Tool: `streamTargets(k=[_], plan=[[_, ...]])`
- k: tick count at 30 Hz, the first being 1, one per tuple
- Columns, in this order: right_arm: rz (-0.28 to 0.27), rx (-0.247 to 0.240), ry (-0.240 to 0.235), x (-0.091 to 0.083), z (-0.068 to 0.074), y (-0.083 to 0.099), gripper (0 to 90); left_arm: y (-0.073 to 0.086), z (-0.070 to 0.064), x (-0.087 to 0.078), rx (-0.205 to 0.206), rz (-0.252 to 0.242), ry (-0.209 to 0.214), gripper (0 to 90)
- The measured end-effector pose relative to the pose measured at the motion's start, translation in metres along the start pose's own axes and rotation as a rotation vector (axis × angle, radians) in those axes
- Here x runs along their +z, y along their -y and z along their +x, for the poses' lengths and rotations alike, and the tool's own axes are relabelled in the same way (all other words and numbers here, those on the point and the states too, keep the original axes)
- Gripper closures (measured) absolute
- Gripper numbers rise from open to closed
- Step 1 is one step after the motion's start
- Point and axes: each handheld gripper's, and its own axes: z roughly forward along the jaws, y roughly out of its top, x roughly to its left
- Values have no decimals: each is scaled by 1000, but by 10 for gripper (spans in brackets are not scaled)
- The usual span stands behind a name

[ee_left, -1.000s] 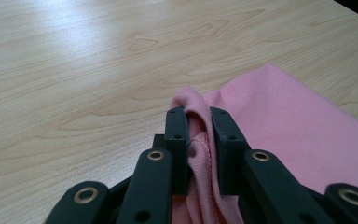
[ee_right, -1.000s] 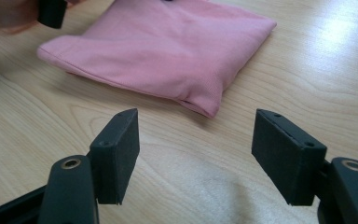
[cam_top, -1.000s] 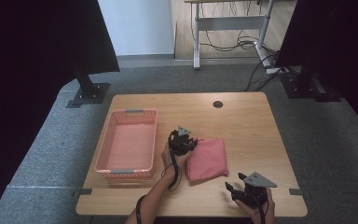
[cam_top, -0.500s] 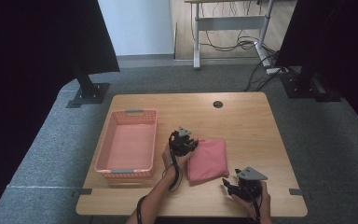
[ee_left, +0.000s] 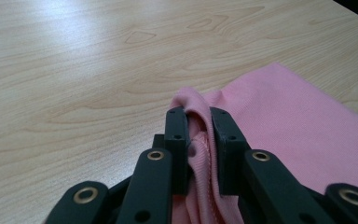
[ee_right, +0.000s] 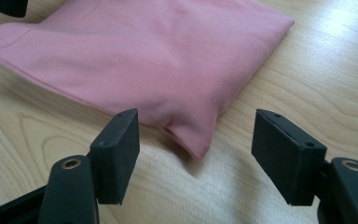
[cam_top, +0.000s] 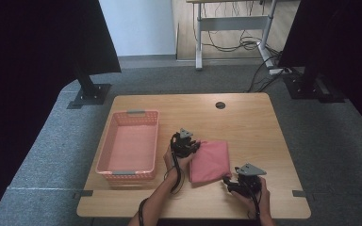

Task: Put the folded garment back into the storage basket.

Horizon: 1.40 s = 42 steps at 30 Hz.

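Two grippers flank my pink cloth (cam_top: 210, 160). My left gripper (ee_left: 199, 140) pinches its bunched edge tight. My right gripper (ee_right: 196, 140) gapes wide, empty, at the near corner.

A folded pink cloth (ee_right: 158, 51), a fine-ribbed knit with a matt, soft face and a stitched hem, lies on a pale wood-grain worktop (ee_left: 98, 70) whose smooth finish throws back a dull sheen. The left claw (ee_left: 199, 135) and right claw (ee_right: 196, 144) are matt black plastic with brass-coloured rivets. The pink basket (cam_top: 104, 157) looks like latticed plastic.
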Motion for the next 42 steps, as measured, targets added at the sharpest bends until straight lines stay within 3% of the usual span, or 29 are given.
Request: streamTargets(k=[7, 14, 17, 20, 21, 22, 28, 42], plan=[[31, 15, 15, 7, -1, -4, 344, 1, 0, 1, -1, 1, 2, 776], [56, 32, 37, 8, -1, -4, 425, 1, -2, -1, 3, 0, 8, 775], [67, 18, 39, 9, 1, -4, 482, 1, 0, -1, 2, 6, 12, 775], [60, 11, 24, 9, 3, -5, 615, 2, 0, 0, -4, 7, 13, 776], [60, 11, 24, 9, 3, -5, 615, 2, 0, 0, -4, 7, 13, 776], [57, 12, 24, 9, 4, -5, 682, 2, 0, 0, -6, 6, 12, 776], [44, 34, 34, 8, 4, -4, 808, 2, -1, 0, -10, 2, 10, 776], [-4, 20, 45, 4, 9, -3, 845, 0, -2, -6, -30, -14, 9, 777]])
